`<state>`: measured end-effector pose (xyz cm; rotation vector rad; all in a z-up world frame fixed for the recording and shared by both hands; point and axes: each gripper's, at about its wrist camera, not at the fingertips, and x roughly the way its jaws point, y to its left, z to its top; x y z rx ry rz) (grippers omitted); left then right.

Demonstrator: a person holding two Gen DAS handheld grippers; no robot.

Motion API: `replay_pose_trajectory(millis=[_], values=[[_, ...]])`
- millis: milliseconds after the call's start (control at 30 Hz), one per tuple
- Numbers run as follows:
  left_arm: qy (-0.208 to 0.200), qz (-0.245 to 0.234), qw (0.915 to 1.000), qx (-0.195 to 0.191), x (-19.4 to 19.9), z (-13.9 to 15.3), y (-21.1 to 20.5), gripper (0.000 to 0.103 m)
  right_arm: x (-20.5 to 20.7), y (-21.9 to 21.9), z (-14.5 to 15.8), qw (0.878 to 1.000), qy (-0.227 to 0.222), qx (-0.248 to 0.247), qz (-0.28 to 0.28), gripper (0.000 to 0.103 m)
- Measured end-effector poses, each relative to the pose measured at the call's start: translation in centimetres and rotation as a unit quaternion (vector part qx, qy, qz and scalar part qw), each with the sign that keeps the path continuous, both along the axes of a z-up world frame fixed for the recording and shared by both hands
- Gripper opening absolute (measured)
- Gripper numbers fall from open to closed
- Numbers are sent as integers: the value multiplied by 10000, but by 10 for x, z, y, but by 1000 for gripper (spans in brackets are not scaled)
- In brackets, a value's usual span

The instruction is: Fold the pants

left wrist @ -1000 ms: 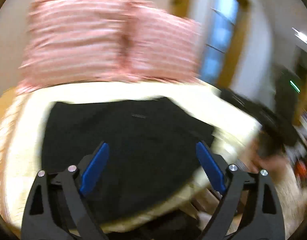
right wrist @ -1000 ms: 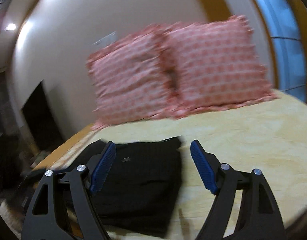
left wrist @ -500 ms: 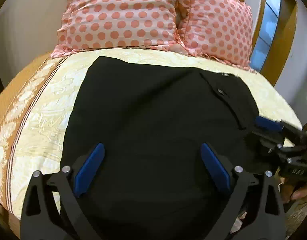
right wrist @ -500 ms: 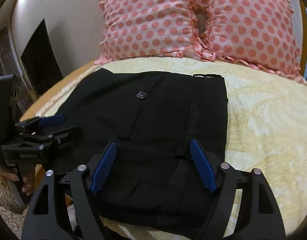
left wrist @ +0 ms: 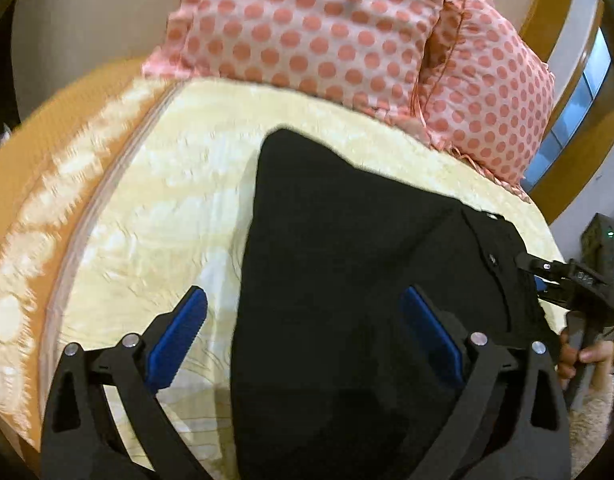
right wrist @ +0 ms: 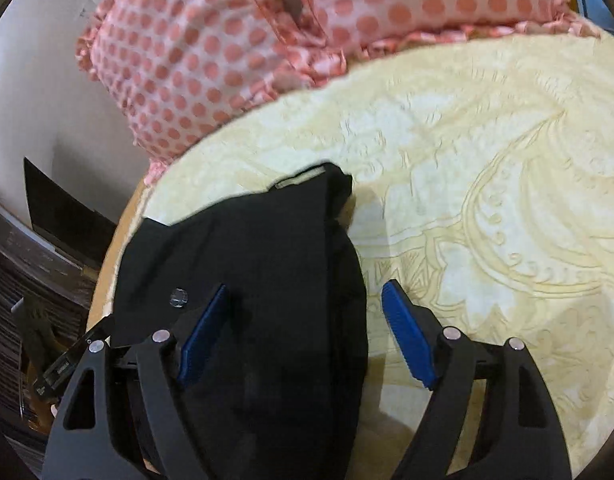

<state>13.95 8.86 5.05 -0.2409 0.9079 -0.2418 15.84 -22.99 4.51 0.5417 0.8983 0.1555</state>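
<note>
On the bed (left wrist: pixel 155 200), black pants (left wrist: pixel 347 280) lie folded over the cream patterned cover, polka-dot pillows (left wrist: pixel 327 32) at 12 o'clock beyond them. Left gripper (left wrist: pixel 303 336) hovers with fingers (left wrist: pixel 179 336) apart straddling the pants' 9 o'clock edge; right gripper (right wrist: pixel 303 336), fingers likewise apart, straddles their 3 o'clock edge.

pants (left wrist: pixel 347 264) | black, one small button showing | folded into a flat, slightly rumpled slab | lying on yellow bed cover, near bed edge, below pillows, not touching them
</note>
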Motion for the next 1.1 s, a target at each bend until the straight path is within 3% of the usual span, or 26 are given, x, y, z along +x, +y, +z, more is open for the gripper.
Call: replay_pose_trajectory(millis=[233, 267, 333, 400, 533, 600, 700, 833, 1067, 1100], values=[[91, -148, 9998, 57, -1, -8, -5, 97, -1, 26, 3, 9969, -86, -592, 509, 76], [86, -162, 9998, 49, -2, -8, -5, 97, -2, 25, 3, 9970, -113, -554, 531, 72], [77, -180, 9998, 66, -2, -9, -5, 97, -4, 28, 5, 9960, -236, -589, 636, 54], [76, -197, 9997, 105, -2, -9, -6, 97, -8, 37, 11, 9917, -457, -905, 794, 48], [75, -221, 9995, 198, -2, -9, -9, 97, -21, 52, 24, 9810, -943, -1261, 1129, 44], [97, -220, 9996, 155, -2, -8, -9, 97, -22, 52, 23, 9802, -901, -1371, 1110, 44], [222, -319, 9991, -166, 4, -7, -3, 97, -9, 34, 10, 9912, -475, -887, 857, 50], [525, -430, 9970, -374, 25, -6, 3, 93, -3, 24, 5, 9951, -347, -488, 780, 57], [944, -917, 9911, -181, 62, -5, -8, 91, -2, 20, 2, 9954, -430, -281, 812, 58], [944, -917, 9912, -125, 65, -5, -10, 81, -4, 20, 2, 9950, -471, -317, 819, 55]])
